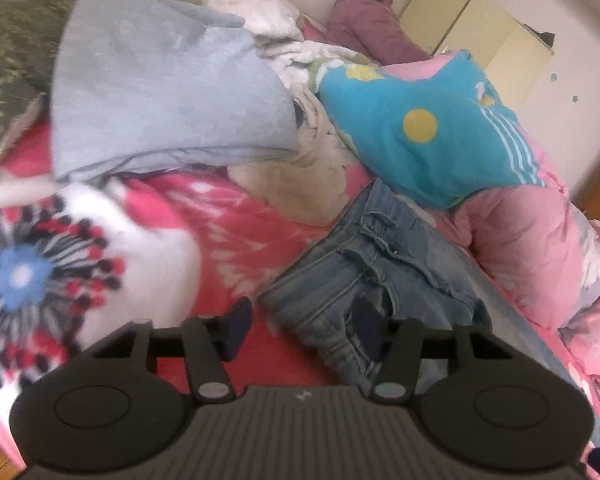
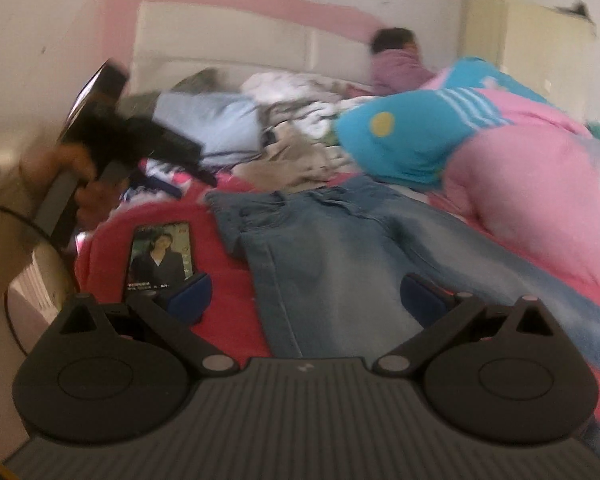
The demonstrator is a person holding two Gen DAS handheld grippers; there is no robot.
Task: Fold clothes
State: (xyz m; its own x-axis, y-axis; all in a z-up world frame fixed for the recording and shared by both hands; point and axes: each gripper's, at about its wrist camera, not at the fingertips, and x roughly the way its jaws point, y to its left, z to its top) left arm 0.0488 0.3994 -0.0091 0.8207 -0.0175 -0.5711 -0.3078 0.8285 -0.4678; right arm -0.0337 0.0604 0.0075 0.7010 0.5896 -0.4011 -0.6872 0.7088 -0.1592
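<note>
The jeans [image 2: 340, 256] lie flat on the red-pink bedspread [image 2: 228, 280], waistband at the far end, legs running toward the near edge of the bed. The right gripper [image 2: 308, 296] hovers right above them with its jaws spread wide, nothing between the blue pads [image 2: 192, 294], so it's released. In the left wrist view the left gripper [image 1: 304, 328] is partway open. Its right pad sits over the bunched denim [image 1: 364, 280] and the left one over bare bedspread, but I can't tell if it's actually pinching fabric.

Room to move: the only open patch is the strip of bedspread left of the jeans, and a phone [image 2: 162, 256] is lying there with its screen lit. A pink quilt [image 2: 540, 200] bulges in just right of the jeans, with a blue pillow with yellow dots [image 2: 400, 144] piled on its far end. On the far side, a heap of clothes presses up to the waistband: a beige garment [image 2: 292, 164], a light blue folded piece [image 2: 216, 124] and white stuff behind. The left gripper shows up at the left edge of the right view, held in a hand [image 2: 68, 172], close to the bed's left side. A white headboard [image 2: 236, 48] closes off the far end, and a person in a purple top [image 2: 396, 64] lies up there.

Writing: the phone screen has small text under a picture, too blurry to read. The grippers have a small pale logo on the body, nothing legible.
</note>
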